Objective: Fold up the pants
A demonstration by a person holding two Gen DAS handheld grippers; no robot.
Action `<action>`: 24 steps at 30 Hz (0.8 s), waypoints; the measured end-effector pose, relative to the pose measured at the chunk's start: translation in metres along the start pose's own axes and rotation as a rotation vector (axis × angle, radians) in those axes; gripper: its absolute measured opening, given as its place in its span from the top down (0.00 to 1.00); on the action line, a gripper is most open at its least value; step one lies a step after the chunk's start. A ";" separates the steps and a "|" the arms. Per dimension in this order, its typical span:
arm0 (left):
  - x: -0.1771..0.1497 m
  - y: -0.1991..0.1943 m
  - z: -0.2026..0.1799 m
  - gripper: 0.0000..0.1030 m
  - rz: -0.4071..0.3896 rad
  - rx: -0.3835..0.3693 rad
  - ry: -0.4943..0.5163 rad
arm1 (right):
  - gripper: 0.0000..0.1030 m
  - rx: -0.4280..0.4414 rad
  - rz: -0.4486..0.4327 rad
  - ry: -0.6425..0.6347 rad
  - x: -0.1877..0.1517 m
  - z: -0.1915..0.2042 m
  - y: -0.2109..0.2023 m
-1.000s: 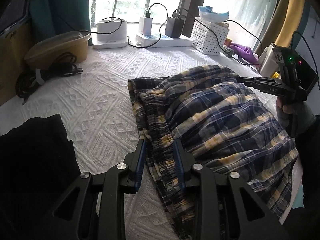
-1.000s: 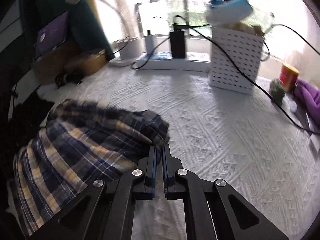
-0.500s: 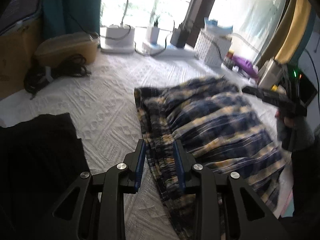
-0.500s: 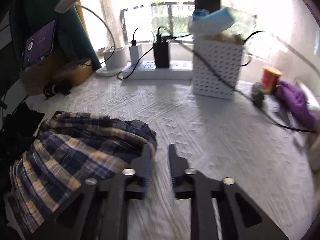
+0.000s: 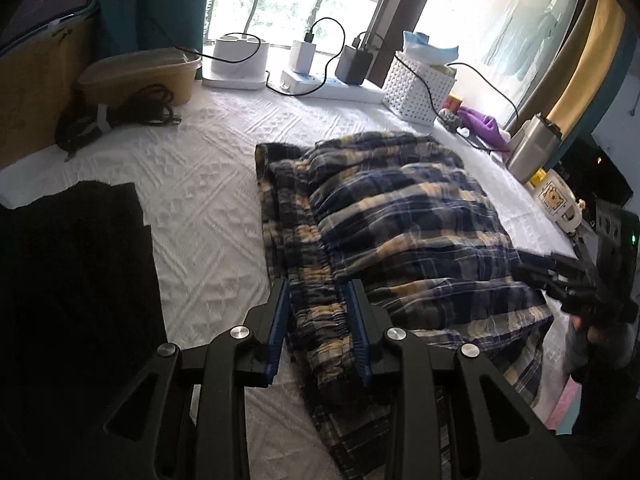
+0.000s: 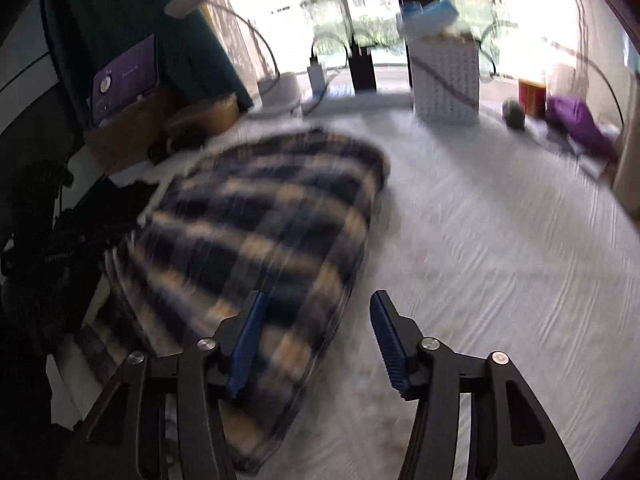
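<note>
Left wrist view: left gripper (image 5: pixel 318 322) straddles the gathered waistband of the plaid pants (image 5: pixel 400 232) lying folded on the white bedspread (image 5: pixel 208 184), blue pads apart, maybe grazing cloth; lifting now could undo the fold; right wrist view, blurred: right gripper (image 6: pixel 318 338) gapes wide, empty, over the pants' edge; a hasty swipe could drag the layers askew.

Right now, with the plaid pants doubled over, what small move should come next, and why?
Probably bring the open right gripper in to the near edge of the plaid pants and grip there. The left gripper has the gathered waistband between its fingers, while the right holds nothing and the top layer lies puffed, not flat.
</note>
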State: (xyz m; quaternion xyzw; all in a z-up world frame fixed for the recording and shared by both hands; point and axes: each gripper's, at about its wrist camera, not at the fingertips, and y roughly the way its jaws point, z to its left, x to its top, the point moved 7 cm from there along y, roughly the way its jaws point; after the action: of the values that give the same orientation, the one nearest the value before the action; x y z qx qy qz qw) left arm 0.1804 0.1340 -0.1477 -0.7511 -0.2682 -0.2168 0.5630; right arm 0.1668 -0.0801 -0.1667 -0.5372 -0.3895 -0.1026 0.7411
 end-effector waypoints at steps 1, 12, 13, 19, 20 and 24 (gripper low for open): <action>-0.002 0.001 0.000 0.72 0.004 0.004 -0.001 | 0.66 -0.001 0.016 0.006 -0.007 0.001 0.002; -0.014 0.001 0.002 0.69 -0.026 0.083 0.016 | 0.84 -0.013 0.019 0.002 -0.043 0.018 -0.013; -0.015 0.000 0.005 0.69 -0.031 0.102 0.014 | 0.84 -0.024 0.017 -0.008 -0.046 0.019 -0.015; -0.018 -0.013 0.022 0.69 -0.023 0.117 -0.038 | 0.84 -0.019 0.013 0.014 -0.052 0.012 -0.022; -0.016 -0.017 0.023 0.69 -0.031 0.108 -0.042 | 0.84 -0.021 0.017 0.022 -0.052 0.010 -0.024; -0.002 -0.034 0.024 0.53 -0.095 0.068 -0.067 | 0.84 -0.064 0.014 0.052 -0.050 0.002 -0.038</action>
State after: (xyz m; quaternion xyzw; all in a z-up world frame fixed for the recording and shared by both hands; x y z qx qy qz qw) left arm 0.1571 0.1647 -0.1311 -0.7245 -0.3296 -0.2090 0.5681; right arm 0.1110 -0.1072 -0.1738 -0.5604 -0.3629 -0.1234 0.7341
